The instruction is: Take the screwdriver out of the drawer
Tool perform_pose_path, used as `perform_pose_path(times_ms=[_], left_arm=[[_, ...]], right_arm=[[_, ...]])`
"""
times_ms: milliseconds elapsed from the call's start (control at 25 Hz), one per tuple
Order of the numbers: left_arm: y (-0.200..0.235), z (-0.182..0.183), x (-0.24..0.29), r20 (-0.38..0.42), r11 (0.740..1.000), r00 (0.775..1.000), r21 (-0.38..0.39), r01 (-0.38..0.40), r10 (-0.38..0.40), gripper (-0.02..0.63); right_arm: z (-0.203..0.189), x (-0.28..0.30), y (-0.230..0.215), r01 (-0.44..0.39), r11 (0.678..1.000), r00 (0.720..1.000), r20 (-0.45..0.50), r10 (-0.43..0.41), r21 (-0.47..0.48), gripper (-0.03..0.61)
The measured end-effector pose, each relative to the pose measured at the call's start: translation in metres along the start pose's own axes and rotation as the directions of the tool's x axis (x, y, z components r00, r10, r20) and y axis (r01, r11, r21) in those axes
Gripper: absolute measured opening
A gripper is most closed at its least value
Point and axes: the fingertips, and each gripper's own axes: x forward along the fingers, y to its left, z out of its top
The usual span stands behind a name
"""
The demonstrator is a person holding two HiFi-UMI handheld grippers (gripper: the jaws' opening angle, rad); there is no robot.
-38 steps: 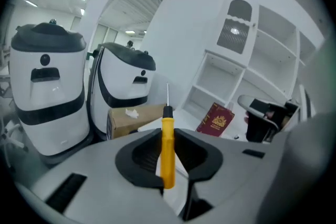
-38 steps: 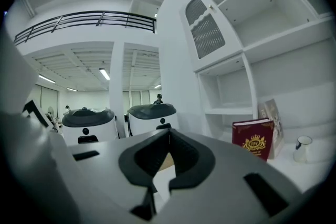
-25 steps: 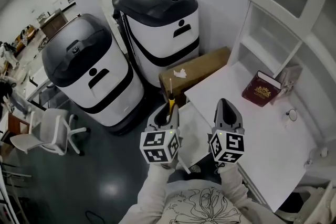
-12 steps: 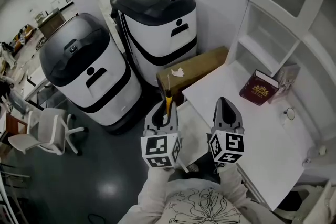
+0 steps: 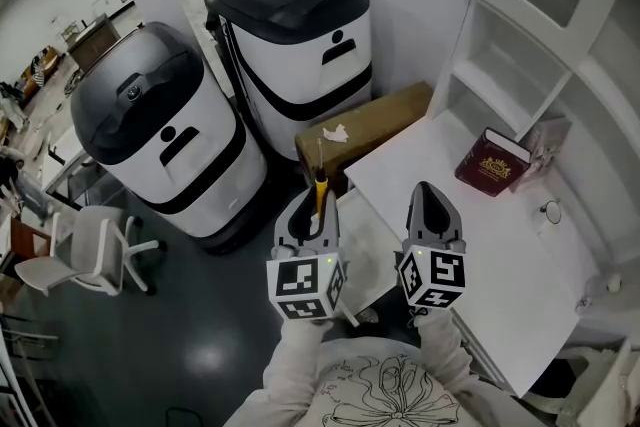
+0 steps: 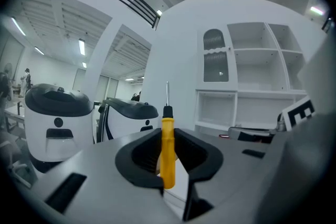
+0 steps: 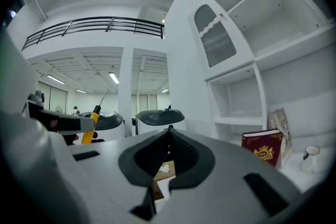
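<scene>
A screwdriver with a yellow handle, black collar and thin metal shaft stands upright between the jaws of my left gripper, which is shut on its handle. In the head view the left gripper hangs over the floor beside the white desk, and the screwdriver sticks up out of it. My right gripper is beside it, over the desk's edge. Its jaws meet at the tip with nothing between them. The right gripper view shows the screwdriver at far left. A white pulled-out panel, probably the drawer, lies below both grippers.
Two big white-and-black machines stand on the dark floor to the left. A cardboard box leans by the desk. A red book and a small cup sit on the desk under white shelves. An office chair is at far left.
My left gripper has risen slightly with the screwdriver and rolled a little. The right gripper has kept still.
</scene>
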Motion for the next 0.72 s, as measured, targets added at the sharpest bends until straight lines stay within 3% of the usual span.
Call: perform_pose_path(times_ms=[720], left_arm=[[0.0028,-0.0049,0.0043,-0.020,1.000,1.000,0.002,0.011,-0.011,0.072]], right_arm=[[-0.0025,0.0033,0.0035,-0.003,1.000,1.000,-0.007,0.003,-0.011,0.003]])
